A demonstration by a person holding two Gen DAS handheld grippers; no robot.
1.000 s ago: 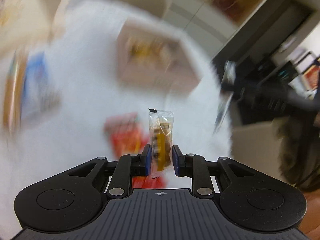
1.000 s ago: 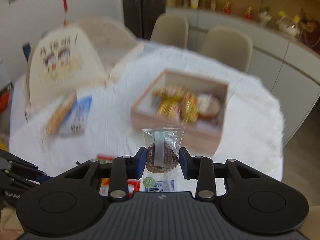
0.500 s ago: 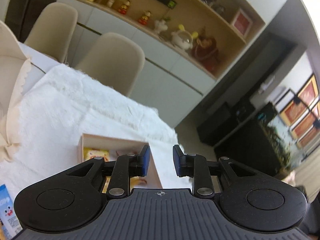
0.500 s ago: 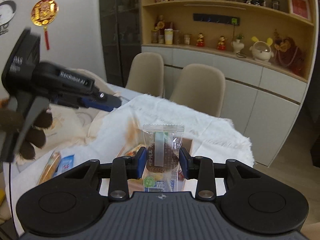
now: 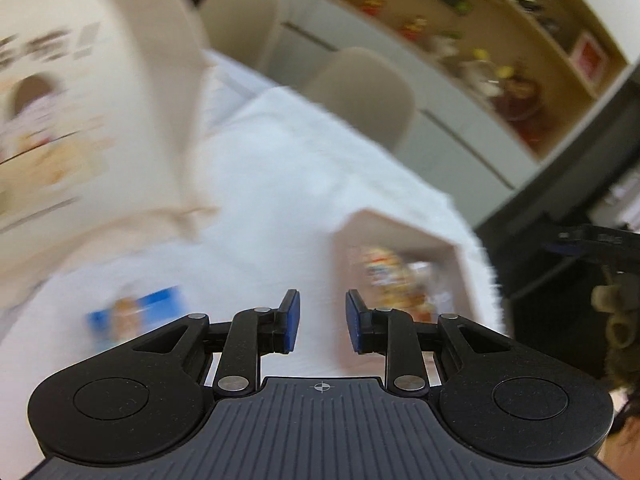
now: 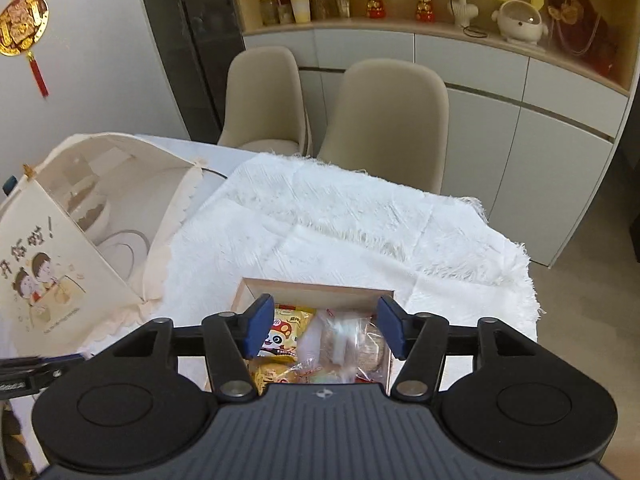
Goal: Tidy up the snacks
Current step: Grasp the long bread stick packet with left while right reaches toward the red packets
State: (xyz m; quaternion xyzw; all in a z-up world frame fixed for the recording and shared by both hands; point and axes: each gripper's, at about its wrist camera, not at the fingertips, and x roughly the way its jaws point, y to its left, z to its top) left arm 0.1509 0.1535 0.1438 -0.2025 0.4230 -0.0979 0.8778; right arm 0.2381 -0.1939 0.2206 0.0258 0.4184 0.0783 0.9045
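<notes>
Snacks (image 6: 308,344) in box (image 6: 316,290) — on cloth (image 6: 340,220).

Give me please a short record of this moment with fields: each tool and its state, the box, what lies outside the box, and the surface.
left tool: open, holds nothing, view blurred
right tool: open wide, holds nothing, above the box
wooden box: open top, on the white cloth, holds several wrapped snacks
panda snack packet: yellow, inside the box, left side
clear-wrapped snack: in the box area between the right tool's fingers, blurred
blue snack packet: on the cloth, outside the box
white cloth: covers the table
</notes>
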